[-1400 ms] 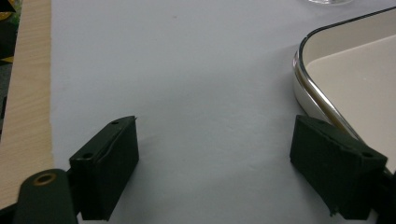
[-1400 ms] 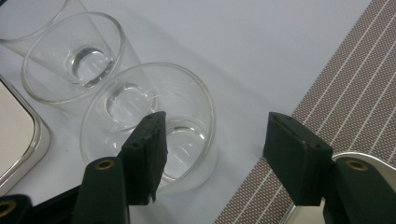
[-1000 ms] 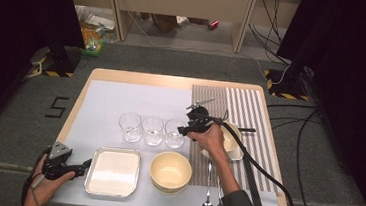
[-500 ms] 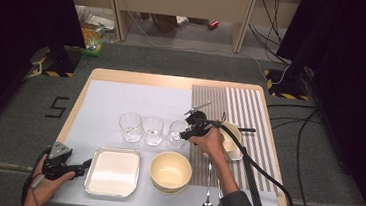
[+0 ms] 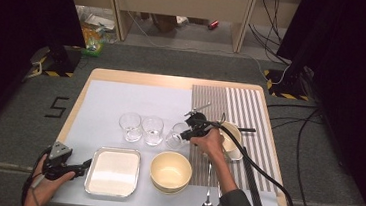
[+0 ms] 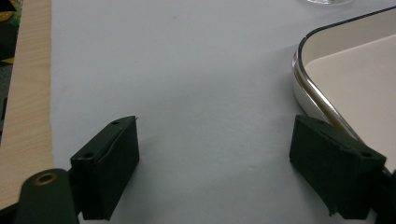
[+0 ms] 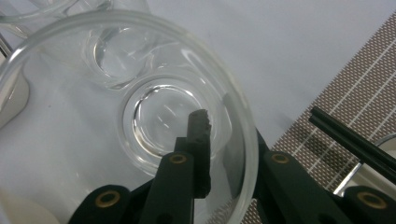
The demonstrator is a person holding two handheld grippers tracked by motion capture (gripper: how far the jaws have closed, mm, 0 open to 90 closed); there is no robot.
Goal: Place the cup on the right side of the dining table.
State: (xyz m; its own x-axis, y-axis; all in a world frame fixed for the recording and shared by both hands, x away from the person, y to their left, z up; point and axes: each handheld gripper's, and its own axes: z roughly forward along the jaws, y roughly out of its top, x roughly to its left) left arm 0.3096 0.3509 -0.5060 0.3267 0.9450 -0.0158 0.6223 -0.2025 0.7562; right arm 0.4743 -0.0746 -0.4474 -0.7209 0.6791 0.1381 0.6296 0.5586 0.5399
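Your right gripper (image 5: 184, 134) has just been closing its jaws, and the wall of the clear drinking glass (image 5: 176, 136) stands between them. In the right gripper view one black jaw reaches down inside the glass (image 7: 140, 112) and the other runs down its outer face, so the rim is pinched between the two pads: you are grasping the glass by its wall. That glass stands upright on the pale grey mat (image 5: 116, 102), at the right end of a row of three. The middle glass (image 5: 152, 129) is just beside it and the left glass (image 5: 131, 126) a little further along. The brown striped placemat (image 5: 241, 105) begins just to the right of the held glass, and the cream round bowl (image 5: 170, 171) sits near it on your side.

Your left gripper (image 5: 83, 165) rests low at the near left corner of the table, jaws spread wide and gripping nothing. In the left gripper view, bare mat lies between the two pads (image 6: 114, 158), and the rounded corner of the white rectangular tray with the shiny metal rim (image 6: 322, 74) lies just beside the right-hand pad. In the high view that tray (image 5: 113, 171) sits just to the left of the bowl.
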